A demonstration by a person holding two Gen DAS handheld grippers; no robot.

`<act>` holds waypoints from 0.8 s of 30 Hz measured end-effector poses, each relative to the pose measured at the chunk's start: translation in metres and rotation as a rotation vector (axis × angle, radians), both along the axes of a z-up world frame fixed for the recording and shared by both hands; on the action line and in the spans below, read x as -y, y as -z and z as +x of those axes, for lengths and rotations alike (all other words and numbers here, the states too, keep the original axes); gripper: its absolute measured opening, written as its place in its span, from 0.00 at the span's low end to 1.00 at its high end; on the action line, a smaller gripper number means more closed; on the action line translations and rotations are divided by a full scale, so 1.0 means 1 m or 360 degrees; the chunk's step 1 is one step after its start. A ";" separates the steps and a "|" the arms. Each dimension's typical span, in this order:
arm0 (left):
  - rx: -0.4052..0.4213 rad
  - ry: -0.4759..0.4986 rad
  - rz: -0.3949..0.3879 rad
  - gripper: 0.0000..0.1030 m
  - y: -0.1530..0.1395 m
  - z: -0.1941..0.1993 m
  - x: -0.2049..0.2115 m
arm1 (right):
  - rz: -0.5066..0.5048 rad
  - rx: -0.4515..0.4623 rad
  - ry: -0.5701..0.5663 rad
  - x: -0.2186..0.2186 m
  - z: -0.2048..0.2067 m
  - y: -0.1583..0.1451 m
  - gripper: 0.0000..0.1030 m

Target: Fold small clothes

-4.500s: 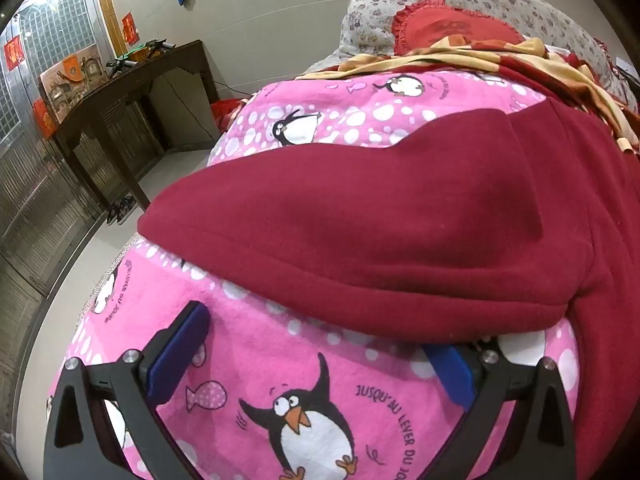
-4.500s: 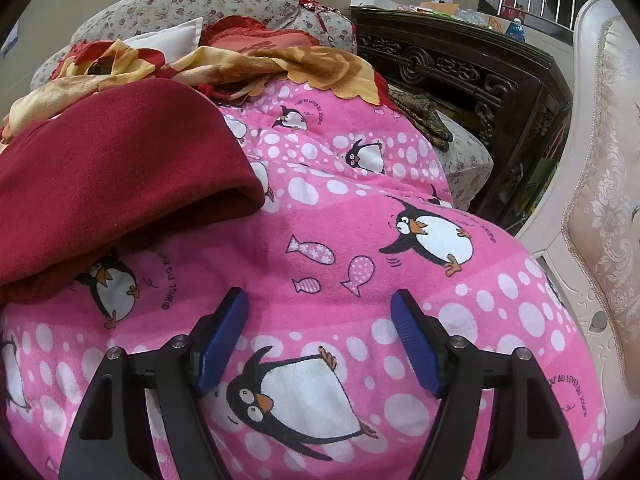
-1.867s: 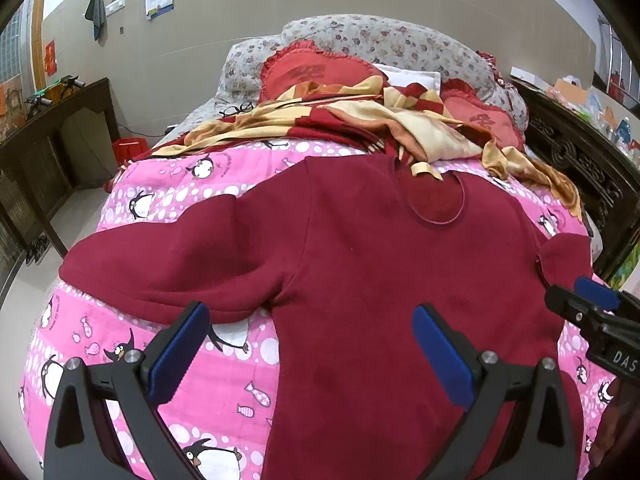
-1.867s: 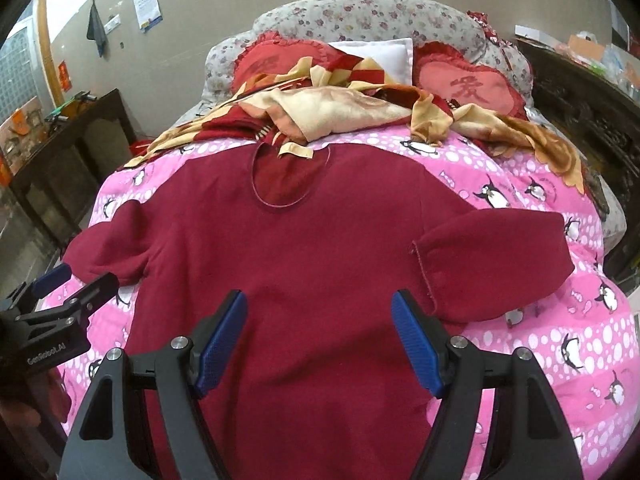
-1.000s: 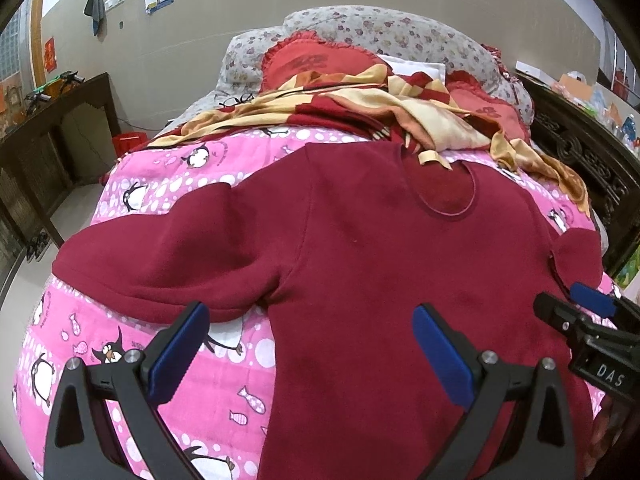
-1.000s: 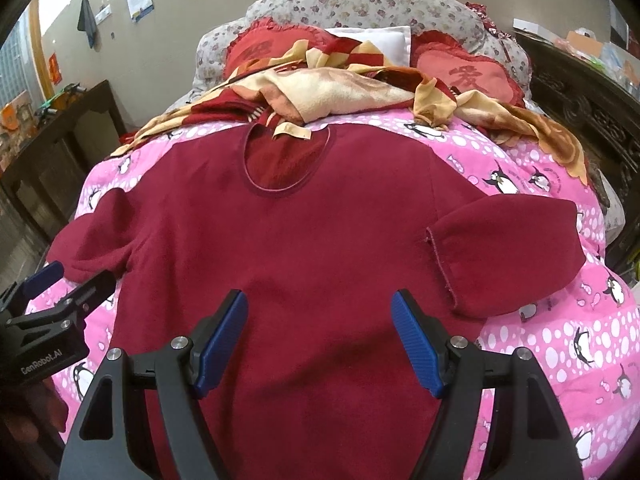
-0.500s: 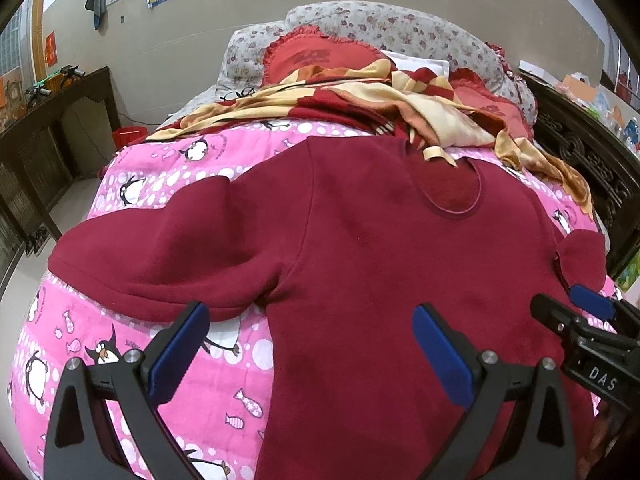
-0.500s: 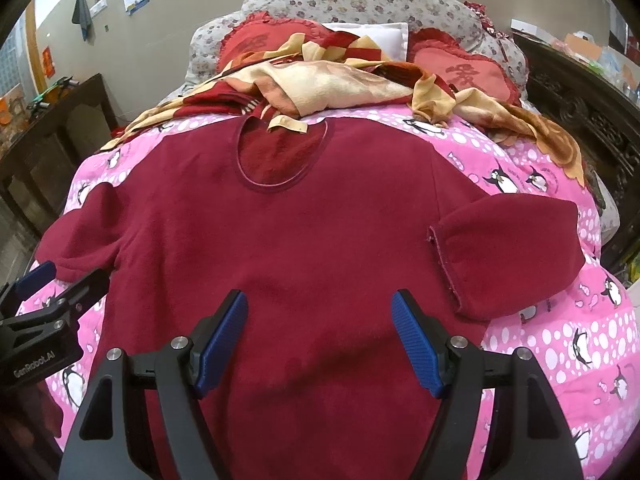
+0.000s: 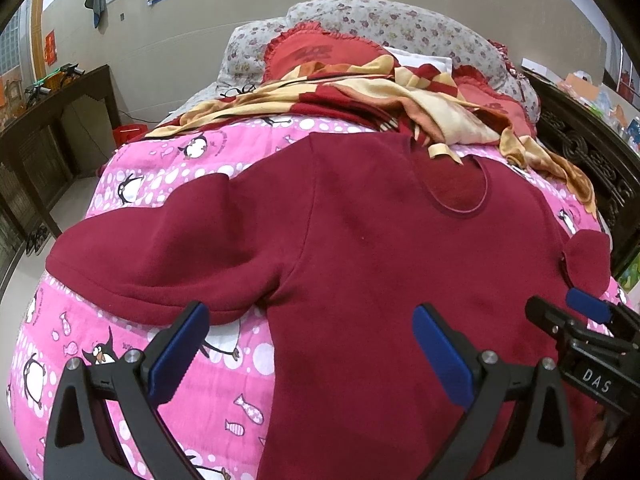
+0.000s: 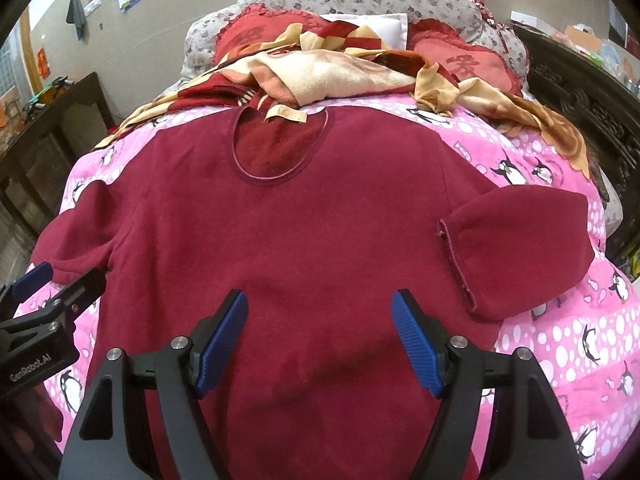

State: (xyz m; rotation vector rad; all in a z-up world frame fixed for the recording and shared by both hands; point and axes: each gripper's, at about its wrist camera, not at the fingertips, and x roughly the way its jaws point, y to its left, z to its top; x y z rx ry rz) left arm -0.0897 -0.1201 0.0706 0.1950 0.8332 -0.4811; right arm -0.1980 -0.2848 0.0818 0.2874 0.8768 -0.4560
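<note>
Pink penguin bedding (image 9: 240, 392) covered the bed we saw from our left claw's camera, with a dark wooden desk (image 9: 52, 120) by the wall on the left. On the bedding lay a big red sweater (image 9: 360, 240), spread out flat with its front up. One sleeve (image 9: 160, 248) reached out to the left. Our left claw (image 9: 308, 350) was wide open above the sweater's side and held nothing. Our right claw (image 9: 576, 316) peeked in from the right edge.

From the right claw's camera we saw the same red sweater (image 10: 304, 232) in the middle of the bed. Its right sleeve (image 10: 520, 248) was folded back toward the body. A yellow and red blanket (image 10: 328, 72) was bunched up past the collar (image 10: 280, 160), with red pillows (image 10: 468, 64) behind it. Our right claw (image 10: 320, 344) was wide open over the sweater's lower part, with nothing in it.
</note>
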 end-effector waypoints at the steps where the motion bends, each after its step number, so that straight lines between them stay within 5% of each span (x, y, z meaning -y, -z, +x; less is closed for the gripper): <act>1: 0.0002 0.0000 0.0000 1.00 0.000 0.000 0.000 | 0.0002 -0.0001 -0.0001 0.000 0.001 0.000 0.88; 24: -0.0018 -0.0064 -0.0006 1.00 0.007 0.016 -0.011 | 0.0043 -0.0027 -0.0016 -0.007 0.016 0.009 0.88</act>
